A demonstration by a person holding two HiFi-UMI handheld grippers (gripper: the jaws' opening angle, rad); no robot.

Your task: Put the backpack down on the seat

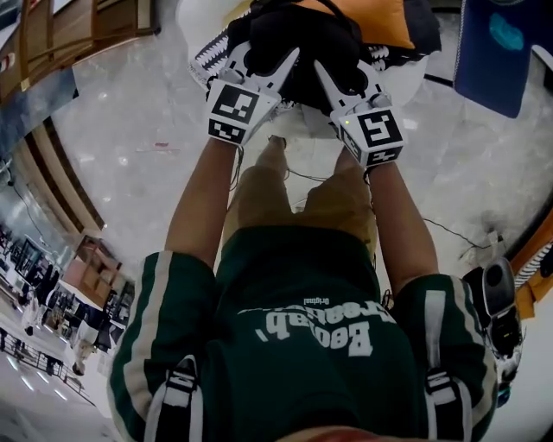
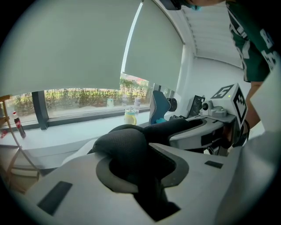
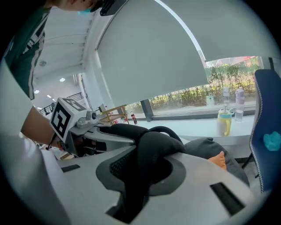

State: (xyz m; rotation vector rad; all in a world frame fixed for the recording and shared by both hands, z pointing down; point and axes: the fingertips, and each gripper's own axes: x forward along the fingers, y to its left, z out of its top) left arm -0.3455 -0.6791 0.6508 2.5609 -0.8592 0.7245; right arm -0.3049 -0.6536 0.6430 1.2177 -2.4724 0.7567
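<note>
The black backpack, with an orange patch, hangs over a white rounded seat at the top of the head view. My left gripper is shut on one padded black mesh strap, which bulges up between its jaws. My right gripper is shut on the other strap. The two grippers stand side by side, close together, over the person's knees. In the right gripper view the backpack's grey body and orange patch lie just beyond the jaws. Whether the bag rests on the seat is hidden.
A blue chair stands to the right of the seat. A long windowsill beyond carries a yellow cup and bottles. Marble floor lies to the left, a cable runs at right, and wooden furniture stands far left.
</note>
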